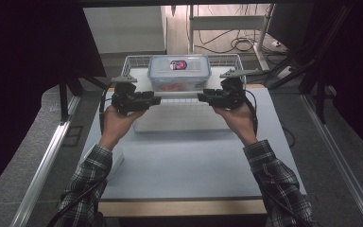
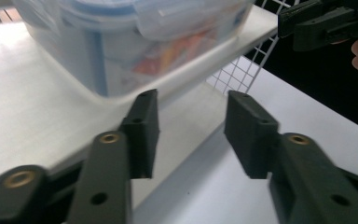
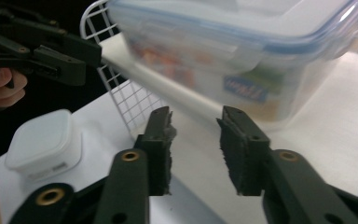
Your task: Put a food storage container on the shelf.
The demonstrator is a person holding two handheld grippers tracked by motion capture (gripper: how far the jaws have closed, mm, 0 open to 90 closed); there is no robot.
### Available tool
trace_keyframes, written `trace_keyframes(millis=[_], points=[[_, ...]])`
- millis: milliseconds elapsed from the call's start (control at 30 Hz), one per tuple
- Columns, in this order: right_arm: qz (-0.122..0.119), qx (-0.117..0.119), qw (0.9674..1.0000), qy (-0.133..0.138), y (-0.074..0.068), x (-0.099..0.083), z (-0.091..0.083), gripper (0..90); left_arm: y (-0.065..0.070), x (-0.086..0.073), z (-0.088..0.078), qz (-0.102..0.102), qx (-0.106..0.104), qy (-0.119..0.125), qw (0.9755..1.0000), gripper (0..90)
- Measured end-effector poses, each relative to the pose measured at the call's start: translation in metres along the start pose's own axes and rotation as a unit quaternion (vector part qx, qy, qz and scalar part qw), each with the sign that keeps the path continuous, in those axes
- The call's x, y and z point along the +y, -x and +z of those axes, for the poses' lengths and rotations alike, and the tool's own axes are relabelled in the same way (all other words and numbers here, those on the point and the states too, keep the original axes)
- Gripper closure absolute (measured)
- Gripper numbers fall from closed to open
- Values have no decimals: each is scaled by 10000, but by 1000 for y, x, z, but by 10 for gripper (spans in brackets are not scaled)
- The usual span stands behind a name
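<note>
A clear plastic container (image 1: 179,72) with a blue-rimmed snap lid stands on a white board (image 1: 179,120) inside a white wire basket (image 1: 134,61) at the back of the table. My left gripper (image 1: 157,99) and right gripper (image 1: 201,97) point inward at each other just in front of the container. In the left gripper view my left gripper (image 2: 193,100) stands open below the container (image 2: 121,42), with nothing between its jaws. In the right gripper view my right gripper (image 3: 196,116) is open too, empty, with the container (image 3: 242,56) just beyond it.
A small white lidded box (image 3: 44,142) sits on the grey table mat (image 1: 184,165) near the left forearm. The basket's wire wall (image 3: 126,98) rises beside the board's edge. Cables lie on the floor behind the table.
</note>
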State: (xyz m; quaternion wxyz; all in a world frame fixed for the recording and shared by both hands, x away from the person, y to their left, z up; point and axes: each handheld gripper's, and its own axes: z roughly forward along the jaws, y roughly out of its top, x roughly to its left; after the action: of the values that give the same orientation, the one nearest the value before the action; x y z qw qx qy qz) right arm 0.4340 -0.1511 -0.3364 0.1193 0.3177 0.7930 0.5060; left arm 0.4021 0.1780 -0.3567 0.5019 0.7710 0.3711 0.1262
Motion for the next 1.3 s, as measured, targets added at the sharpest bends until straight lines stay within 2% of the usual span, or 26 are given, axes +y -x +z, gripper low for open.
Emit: trace_keyframes(millis=[100,267,333,567,733,933,1033,1133,1233,1300], points=[[-105,73,9999,-67,-8,-8,-2,552,6,-8,-1,11,-73,-45,10000,463],[-198,170,9996,-91,-17,-22,-7,459,20,-24,-2,188,-162,-158,9996,381],[-313,162,9993,-132,-22,-29,-10,428,24,-32,-1,304,-115,-247,9992,349],[-536,208,9983,-106,-34,-46,-22,316,35,-57,-2,408,-85,-324,9986,248],[-571,198,9981,-118,-36,-59,-26,241,47,-73,-5,545,85,-392,9977,205],[-566,170,9982,-112,-37,-75,-28,159,58,-91,-8,540,45,-457,9975,151],[-651,216,9975,-137,-37,-84,-29,106,61,-99,-8,529,75,-493,9974,103],[-719,238,9970,-142,-38,-91,-30,71,62,-110,-10,476,106,-395,9980,78],[-675,283,9971,-187,-39,-99,-31,42,63,-116,-9,473,130,-444,9978,51],[-672,293,9971,-216,-40,-104,-32,29,65,-122,-11,482,136,-387,9980,43]])
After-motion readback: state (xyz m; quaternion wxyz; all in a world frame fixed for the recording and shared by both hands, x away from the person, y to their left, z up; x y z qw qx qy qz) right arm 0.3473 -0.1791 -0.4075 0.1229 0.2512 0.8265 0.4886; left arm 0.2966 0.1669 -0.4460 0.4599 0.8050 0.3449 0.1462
